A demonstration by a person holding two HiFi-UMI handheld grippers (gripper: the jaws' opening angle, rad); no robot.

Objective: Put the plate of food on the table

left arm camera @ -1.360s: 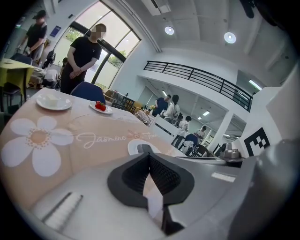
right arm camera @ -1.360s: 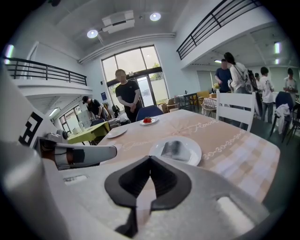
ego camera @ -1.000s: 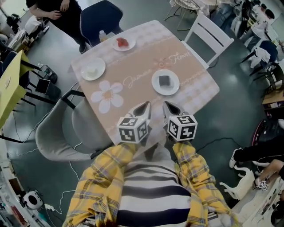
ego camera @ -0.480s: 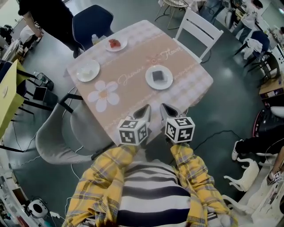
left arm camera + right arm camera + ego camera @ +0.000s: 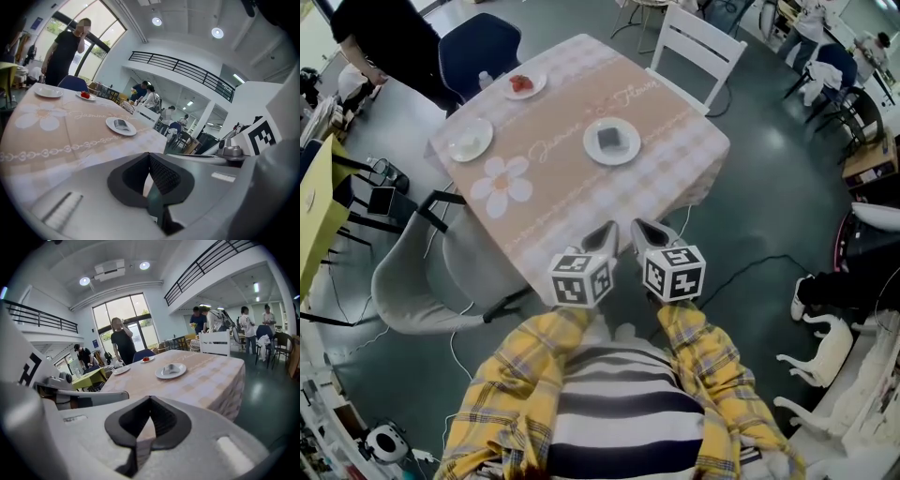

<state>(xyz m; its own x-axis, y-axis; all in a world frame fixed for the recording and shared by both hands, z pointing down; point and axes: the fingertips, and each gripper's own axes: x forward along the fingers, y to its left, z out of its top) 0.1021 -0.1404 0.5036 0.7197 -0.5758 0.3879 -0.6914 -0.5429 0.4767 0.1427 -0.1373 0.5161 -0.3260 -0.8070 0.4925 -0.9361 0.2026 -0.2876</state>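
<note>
While the left claw (image 5: 607, 228) and right claw (image 5: 640, 227) hang closed and empty off the near edge of the worktop (image 5: 567, 192), the plate of food (image 5: 611, 141) sits mid-worktop, where a closed-jaw reach could shove it, not grip it.

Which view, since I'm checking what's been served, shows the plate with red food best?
The head view: it looks down on the plate with red food, showing its whole rim and the food on it. The left gripper view and the right gripper view show it only small, far off and nearly edge-on.
</note>
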